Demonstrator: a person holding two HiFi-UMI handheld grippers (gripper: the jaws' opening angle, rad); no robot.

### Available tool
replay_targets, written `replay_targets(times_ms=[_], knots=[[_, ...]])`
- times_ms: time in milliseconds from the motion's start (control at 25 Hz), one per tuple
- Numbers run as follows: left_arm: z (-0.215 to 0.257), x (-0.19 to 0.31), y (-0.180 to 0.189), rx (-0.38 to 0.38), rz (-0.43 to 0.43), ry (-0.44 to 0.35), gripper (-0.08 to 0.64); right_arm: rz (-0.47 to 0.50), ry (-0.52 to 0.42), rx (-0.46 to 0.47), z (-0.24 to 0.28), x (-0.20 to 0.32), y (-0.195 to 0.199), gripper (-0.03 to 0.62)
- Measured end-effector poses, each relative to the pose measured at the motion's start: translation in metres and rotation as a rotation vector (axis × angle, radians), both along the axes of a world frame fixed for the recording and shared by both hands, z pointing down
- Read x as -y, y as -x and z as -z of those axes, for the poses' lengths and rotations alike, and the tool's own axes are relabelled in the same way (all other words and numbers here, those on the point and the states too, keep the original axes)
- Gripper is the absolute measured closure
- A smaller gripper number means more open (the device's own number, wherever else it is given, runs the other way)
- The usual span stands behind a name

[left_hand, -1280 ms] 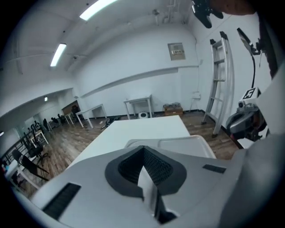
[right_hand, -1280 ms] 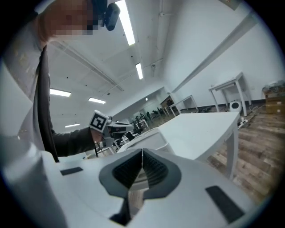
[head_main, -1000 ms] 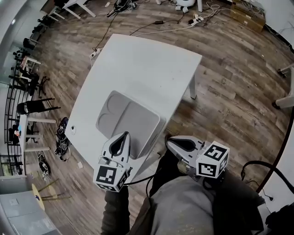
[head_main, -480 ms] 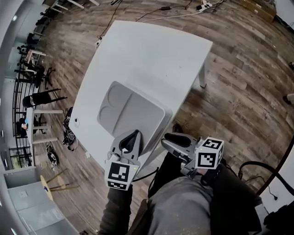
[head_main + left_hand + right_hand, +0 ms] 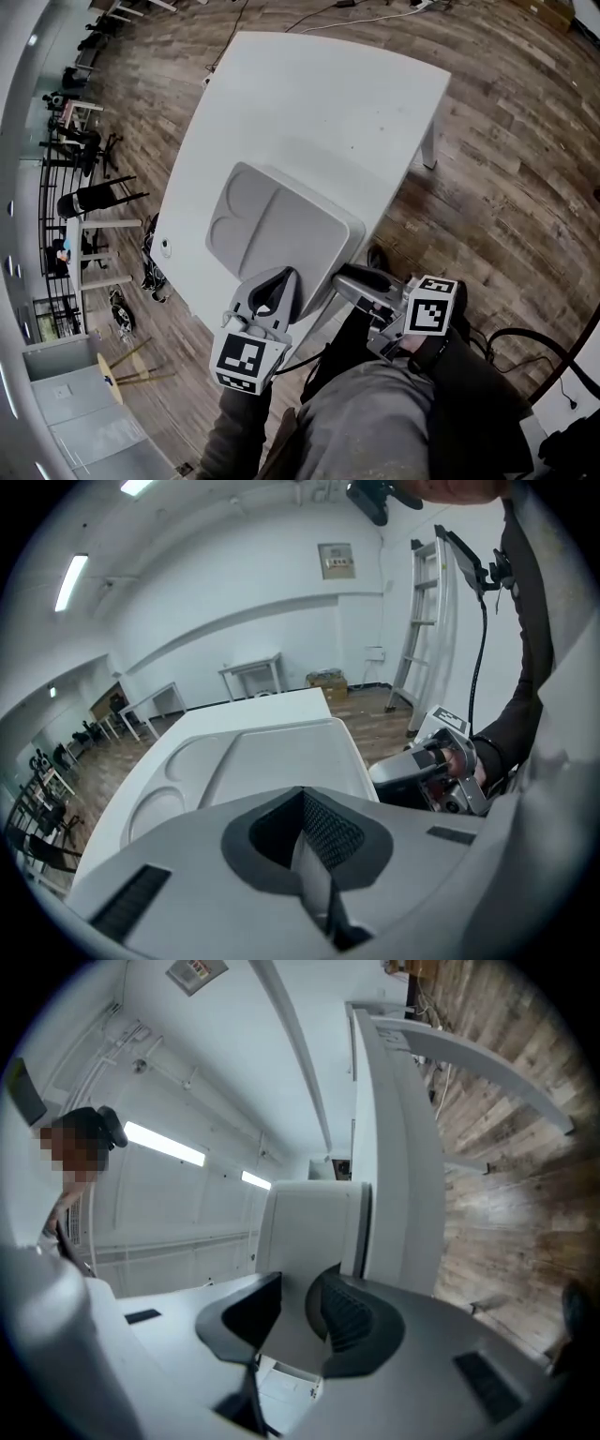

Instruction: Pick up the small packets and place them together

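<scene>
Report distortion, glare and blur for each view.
Head view: fisheye bows the edges of the white table; light is even, everything sharp. Left gripper view: dark round vignette, a ceiling light glares at upper left, the tray is sharp. Right gripper view: rolled sideways, the wooden floor stands at the right; bright ceiling strips bloom.

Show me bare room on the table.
Bare: the table's far half beyond the tray, and the tray's own compartments. Crowded: the tray's near corner, where the shut left gripper and the right gripper, jaws just opening, gripping nothing, meet.
</scene>
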State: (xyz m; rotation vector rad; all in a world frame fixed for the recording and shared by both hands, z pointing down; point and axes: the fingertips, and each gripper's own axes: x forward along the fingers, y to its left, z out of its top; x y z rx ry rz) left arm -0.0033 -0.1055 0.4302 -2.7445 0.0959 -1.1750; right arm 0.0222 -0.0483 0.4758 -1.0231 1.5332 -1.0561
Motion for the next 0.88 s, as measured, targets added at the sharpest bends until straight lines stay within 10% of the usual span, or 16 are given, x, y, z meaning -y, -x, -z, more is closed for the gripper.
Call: replay_targets(times_ms=[320, 880], knots=[[-0.001, -0.001, 0.000, 0.007, -0.002, 0.016, 0.572, -0.011, -0.091, 0.137, -0.004, 0.000, 0.000, 0.510], [-0.003, 0.000, 0.000, 0.004, 0.002, 0.010, 0.572, 0.025, -0.041, 0.016, -0.005, -0.025, 0.003, 0.545]])
